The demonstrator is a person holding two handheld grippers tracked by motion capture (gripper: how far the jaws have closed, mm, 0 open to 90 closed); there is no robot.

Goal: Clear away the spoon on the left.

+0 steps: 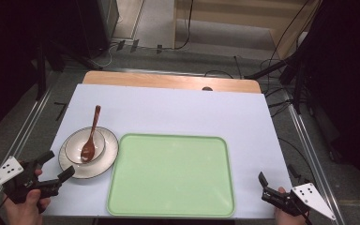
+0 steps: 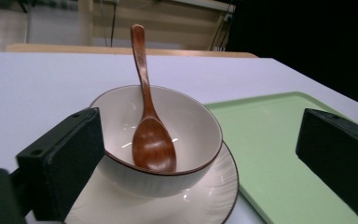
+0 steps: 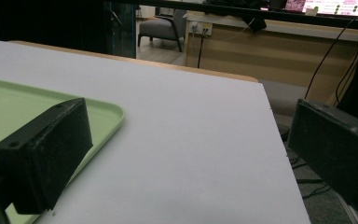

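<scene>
A white bowl (image 1: 76, 141) stands on a white plate (image 1: 109, 155) with a dark rim, at the left of the table. A brown wooden spoon (image 1: 93, 124) rests in the bowl, its handle leaning over the far rim. To the right lies an empty light-green tray (image 1: 171, 178). My left gripper (image 1: 58, 164) is open, low at the table's front left, just short of the plate. Along its jaws I see the bowl (image 2: 191, 121), spoon (image 2: 153, 140), plate (image 2: 205, 196) and tray (image 2: 270, 140). My right gripper (image 1: 277, 174) is open at the front right, holding nothing, with the tray's corner (image 3: 9, 102) to its left.
A white sheet (image 1: 192, 112) covers the table, with a wooden strip (image 1: 168, 80) along the far edge. Cables (image 1: 281, 101) and dark stands sit on the floor beyond and to the right. The table's right edge (image 3: 279, 154) is near my right gripper.
</scene>
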